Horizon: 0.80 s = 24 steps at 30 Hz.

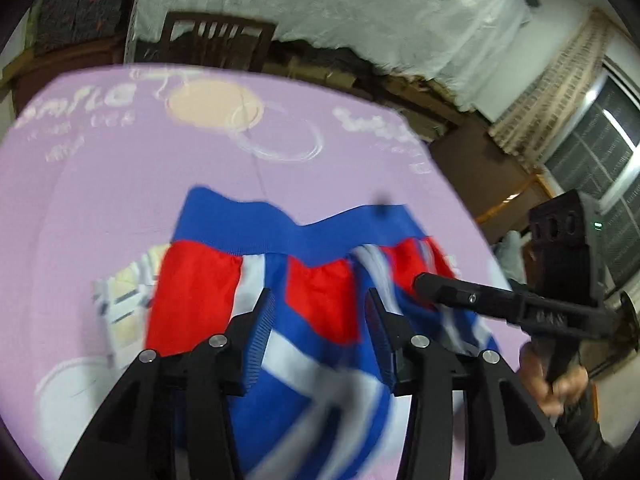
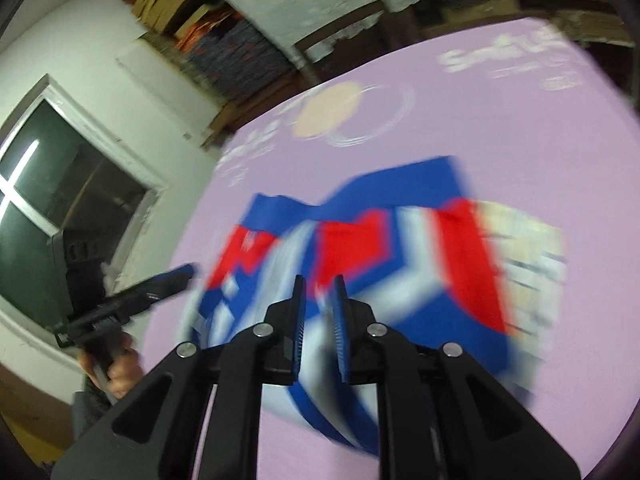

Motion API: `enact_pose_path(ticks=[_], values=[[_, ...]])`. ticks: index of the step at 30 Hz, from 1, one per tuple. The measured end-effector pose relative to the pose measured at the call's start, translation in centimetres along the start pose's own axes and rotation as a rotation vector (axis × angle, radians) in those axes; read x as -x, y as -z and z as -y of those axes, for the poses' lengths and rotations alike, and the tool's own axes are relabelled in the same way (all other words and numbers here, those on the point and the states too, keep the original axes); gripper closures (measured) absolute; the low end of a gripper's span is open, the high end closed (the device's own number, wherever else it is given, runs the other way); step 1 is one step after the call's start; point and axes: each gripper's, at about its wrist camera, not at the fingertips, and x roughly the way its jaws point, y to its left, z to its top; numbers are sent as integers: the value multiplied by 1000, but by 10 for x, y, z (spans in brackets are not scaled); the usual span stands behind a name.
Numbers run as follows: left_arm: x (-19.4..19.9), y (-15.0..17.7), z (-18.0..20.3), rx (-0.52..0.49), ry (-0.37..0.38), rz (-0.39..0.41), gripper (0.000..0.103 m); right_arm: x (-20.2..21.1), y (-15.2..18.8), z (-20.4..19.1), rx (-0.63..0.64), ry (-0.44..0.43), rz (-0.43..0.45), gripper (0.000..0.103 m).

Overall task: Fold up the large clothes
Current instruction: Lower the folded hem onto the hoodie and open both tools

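A red, white and blue jacket (image 1: 304, 292) lies on the lilac table cover (image 1: 100, 200), its blue hem band toward the far side. My left gripper (image 1: 320, 300) hovers over its middle with jaws wide apart and nothing between them. The right gripper's fingers (image 1: 444, 290) reach in over the jacket's right side in this view. In the right wrist view the jacket (image 2: 400, 264) is blurred; my right gripper (image 2: 318, 286) is above it with a narrow gap between the jaws and no cloth seen in them. The left gripper (image 2: 176, 276) shows at the left.
A folded white and cream garment (image 1: 124, 300) lies beside the jacket, partly under it; it also shows in the right wrist view (image 2: 528, 248). A wooden chair (image 1: 218, 40) stands behind the table. Windows and shelves line the walls.
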Motion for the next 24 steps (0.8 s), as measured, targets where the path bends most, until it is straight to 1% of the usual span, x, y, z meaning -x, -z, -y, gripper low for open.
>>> enact_pose_path(ticks=[1, 2, 3, 4, 5, 6, 7, 8, 9, 10, 11, 12, 13, 16, 18, 19, 20, 21, 22, 23, 24], values=[[-10, 0, -7, 18, -17, -18, 57, -10, -4, 1, -3, -5, -12, 89], [-21, 3, -20, 46, -32, -37, 57, -22, -7, 6, -8, 14, -18, 89], [-27, 5, -32, 69, -13, -46, 58, -28, -8, 12, -17, 29, -23, 89], [-25, 8, -42, 80, 27, -18, 64, -33, -8, 22, -34, 40, -30, 93], [-24, 9, -49, 85, 31, -14, 75, -35, -8, 37, -65, 37, -32, 95], [-23, 9, -58, 110, 44, -13, 83, -34, -7, 57, -105, 31, -35, 102], [-23, 11, -66, 130, 31, -16, 100, -33, -7, 70, -135, 23, -34, 103], [-24, 12, -74, 152, 50, -16, 100, -29, -7, 93, -205, -55, -34, 103], [-25, 12, -85, 198, 110, -19, 100, -27, -5, 106, -251, -83, -38, 103], [-26, 12, -92, 233, 146, -25, 100, -24, -4, 121, -304, -116, -39, 103], [-26, 12, -96, 258, 168, -31, 100, -18, -4, 130, -329, -143, -33, 103], [-26, 11, -96, 263, 168, -33, 100, -13, -4, 130, -310, -90, -23, 103], [-25, 11, -94, 258, 156, -32, 100, -10, -4, 128, -279, -58, -17, 103], [-16, 9, -86, 234, 65, -42, 101, -3, 0, 127, -277, -26, -5, 103], [-2, 10, -75, 203, 10, -30, 81, 6, 3, 128, -310, 14, 20, 103], [6, 10, -68, 182, -15, -16, 59, 14, 4, 130, -324, 51, 32, 100], [14, 12, -61, 160, -47, 2, 48, 22, 8, 129, -329, 86, 49, 101], [23, 13, -49, 123, -80, 23, 48, 31, 11, 124, -325, 100, 62, 98], [27, 13, -37, 90, -86, 29, 48, 38, 13, 118, -315, 108, 74, 91], [30, 14, -24, 63, -79, 31, 47, 42, 15, 110, -302, 102, 84, 89], [33, 15, -11, 40, -65, 32, 46, 46, 16, 95, -270, 80, 93, 88]])
